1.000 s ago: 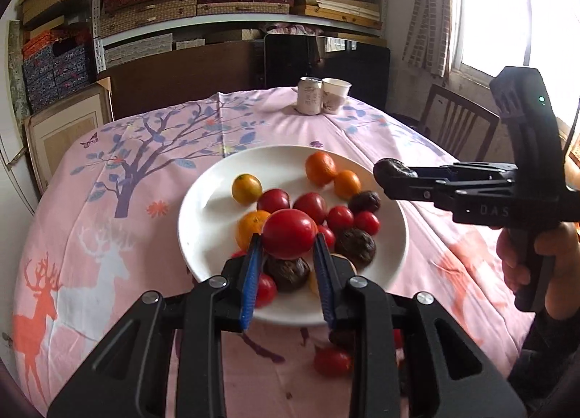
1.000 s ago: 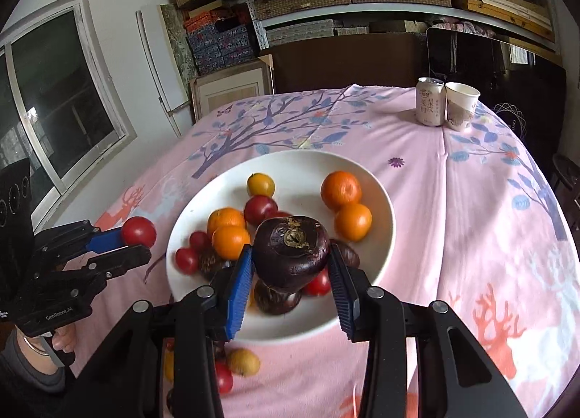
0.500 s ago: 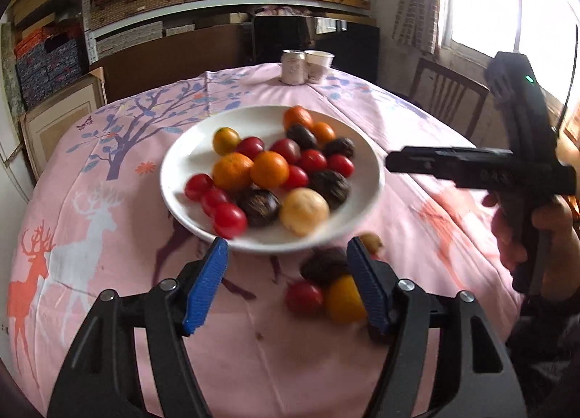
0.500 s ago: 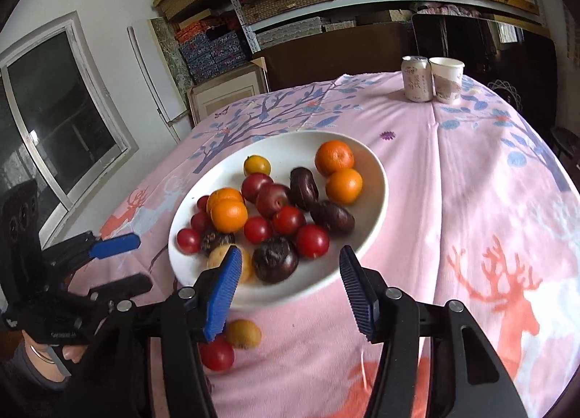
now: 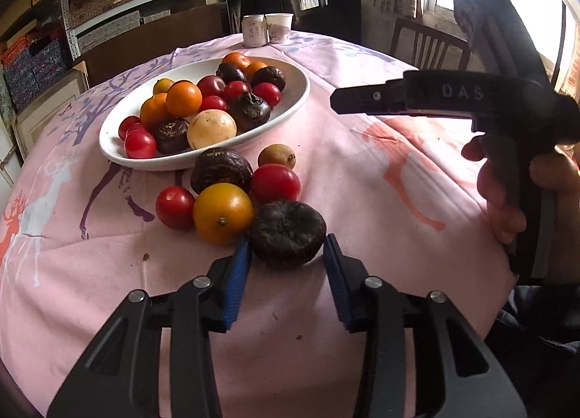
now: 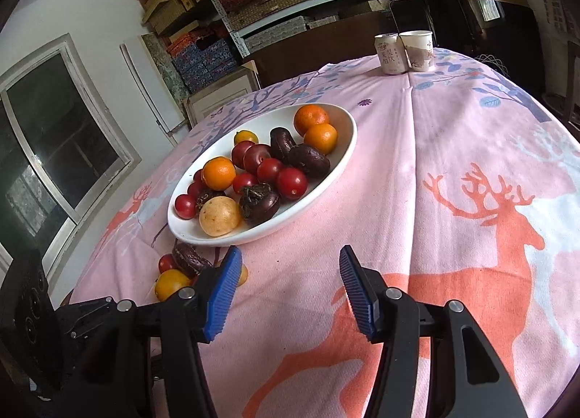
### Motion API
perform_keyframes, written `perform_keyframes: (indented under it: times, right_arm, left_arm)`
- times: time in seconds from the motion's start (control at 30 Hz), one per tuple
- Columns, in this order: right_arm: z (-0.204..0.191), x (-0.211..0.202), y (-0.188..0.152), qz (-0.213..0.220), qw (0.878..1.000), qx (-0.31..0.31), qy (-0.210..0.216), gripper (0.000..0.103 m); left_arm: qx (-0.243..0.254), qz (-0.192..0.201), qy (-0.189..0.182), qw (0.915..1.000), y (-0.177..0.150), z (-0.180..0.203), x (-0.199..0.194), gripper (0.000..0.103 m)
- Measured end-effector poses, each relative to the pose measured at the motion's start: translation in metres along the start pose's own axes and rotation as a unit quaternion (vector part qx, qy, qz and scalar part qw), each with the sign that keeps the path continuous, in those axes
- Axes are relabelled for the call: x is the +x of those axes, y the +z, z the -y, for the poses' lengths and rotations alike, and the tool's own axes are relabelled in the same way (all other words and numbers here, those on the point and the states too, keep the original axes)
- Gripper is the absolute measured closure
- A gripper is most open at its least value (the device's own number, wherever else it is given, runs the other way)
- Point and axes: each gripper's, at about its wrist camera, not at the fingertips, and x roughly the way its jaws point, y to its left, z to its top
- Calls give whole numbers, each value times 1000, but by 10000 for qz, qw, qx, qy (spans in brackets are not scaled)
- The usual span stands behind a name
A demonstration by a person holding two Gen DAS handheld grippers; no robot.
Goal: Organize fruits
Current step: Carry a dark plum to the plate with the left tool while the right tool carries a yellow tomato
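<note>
A wrinkled, dark round fruit (image 5: pixel 287 233) sits on the pink cloth (image 5: pixel 362 171) between the left gripper (image 5: pixel 286 258)'s spread blue ribbed pads, ungrasped. The right gripper (image 6: pixel 290 273) gapes empty. A smooth orange (image 5: pixel 222 212) crowds the left finger; the white plate (image 5: pixel 293 99) lies beyond.

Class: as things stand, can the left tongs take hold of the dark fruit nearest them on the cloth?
Probably yes. The left tongs stand open with the dark fruit between their tips, and nothing lies in the gap; the orange fruit crowds one side.

Glossy white plate (image 5: pixel 297 92) on matt cloth tablecloth (image 5: pixel 362 171).
</note>
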Motion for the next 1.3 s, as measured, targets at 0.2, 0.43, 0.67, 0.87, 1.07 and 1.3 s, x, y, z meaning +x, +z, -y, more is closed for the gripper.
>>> perform_keyframes:
  times: [0.2,0.43,0.67,0.87,1.07,1.3]
  right_arm:
    - [-12,-1,-2,-29,9992,-399,97,47]
    - [-51,7,-14,-336,9925,-1146,262,49]
    - [-124,18,-39,-522,9738,-2182,368,56]
    - [-135,44,-31,-951,9732,-2090,89,58]
    - [-132,48,-27,-959,9772,-1892,116,67]
    - [-101,32,-25,-802,9864,-1154,850,67]
  left_arm:
    - [-260,185,-125,9994,-4,-16,-25,63]
    - [-882,376,302,9949,-15,-69,-57,63]
    - [-1224,387,508,9904,-26,-103,-63,65]
    - [-1131,474,458,9914,-27,-101,-65,65]
    - [-1206,208,443,9915,-29,-111,-46,65]
    - [-842,32,453,9954,-27,-94,-29,65]
